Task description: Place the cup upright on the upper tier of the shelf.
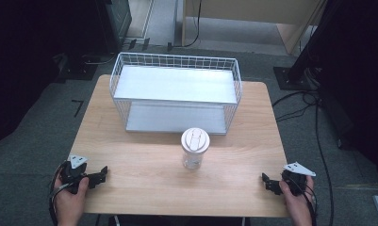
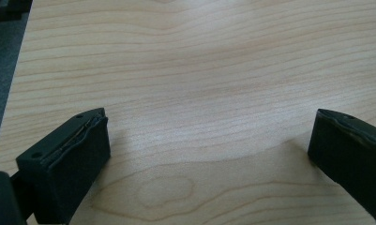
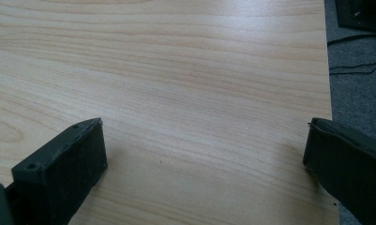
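A clear plastic cup with a white lid (image 1: 194,148) stands upright near the middle of the wooden table (image 1: 144,183), just in front of a white two-shelf wire rack (image 1: 175,94). My left gripper (image 1: 101,174) rests at the table's front left, held by a hand, and it is open. In the left gripper view its jaws stand wide apart over bare wood, left gripper (image 2: 209,136). My right gripper (image 1: 267,181) sits at the front right, also open. The right gripper (image 3: 204,140) has nothing between its jaws, close to the table's right edge.
The rack takes up the back half of the table. Grey carpet surrounds the table, with black cables (image 1: 314,117) on the floor at the right and dark equipment stands at the back corners.
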`<control>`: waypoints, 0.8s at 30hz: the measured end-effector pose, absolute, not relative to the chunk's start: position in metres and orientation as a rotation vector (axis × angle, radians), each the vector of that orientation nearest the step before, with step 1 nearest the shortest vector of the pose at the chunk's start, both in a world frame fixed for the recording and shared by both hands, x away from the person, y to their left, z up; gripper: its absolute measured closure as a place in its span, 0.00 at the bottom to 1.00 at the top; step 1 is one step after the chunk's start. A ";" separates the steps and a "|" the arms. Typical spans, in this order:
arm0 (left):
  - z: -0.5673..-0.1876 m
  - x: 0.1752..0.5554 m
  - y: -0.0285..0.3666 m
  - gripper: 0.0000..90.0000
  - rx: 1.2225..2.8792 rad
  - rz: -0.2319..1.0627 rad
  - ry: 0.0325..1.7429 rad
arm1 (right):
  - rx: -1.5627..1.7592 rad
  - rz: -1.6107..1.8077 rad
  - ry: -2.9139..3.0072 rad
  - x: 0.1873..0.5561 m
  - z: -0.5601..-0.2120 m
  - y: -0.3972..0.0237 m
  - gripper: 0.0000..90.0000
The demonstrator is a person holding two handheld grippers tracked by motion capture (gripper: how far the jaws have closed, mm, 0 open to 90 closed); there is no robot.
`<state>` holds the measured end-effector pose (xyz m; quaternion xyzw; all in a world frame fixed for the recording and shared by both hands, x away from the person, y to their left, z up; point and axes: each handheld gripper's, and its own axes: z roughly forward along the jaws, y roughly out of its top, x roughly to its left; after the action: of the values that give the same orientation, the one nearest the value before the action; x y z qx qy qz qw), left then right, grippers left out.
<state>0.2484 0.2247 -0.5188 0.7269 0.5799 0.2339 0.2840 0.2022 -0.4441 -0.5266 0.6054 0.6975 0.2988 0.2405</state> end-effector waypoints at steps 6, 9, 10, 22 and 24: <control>-0.519 0.248 0.225 0.00 1.945 0.625 1.551 | 1.650 0.798 1.880 0.201 -0.526 -0.437 0.00; -0.519 0.248 0.225 0.00 1.945 0.626 1.552 | 1.648 0.813 1.882 0.201 -0.524 -0.433 0.00; -0.519 0.248 0.225 0.00 1.946 0.626 1.552 | 1.634 0.858 1.892 0.201 -0.520 -0.428 0.00; -0.519 0.249 0.224 0.00 1.942 0.628 1.555 | 1.520 0.937 1.955 0.207 -0.498 -0.386 0.00; -0.519 0.249 0.224 0.00 1.942 0.628 1.555 | 1.503 0.954 1.957 0.209 -0.494 -0.379 0.00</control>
<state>0.2489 0.2240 -0.5188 0.7256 0.5811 0.2346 0.2841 0.2089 -0.3786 -0.4941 0.5508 0.7169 0.3497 0.2455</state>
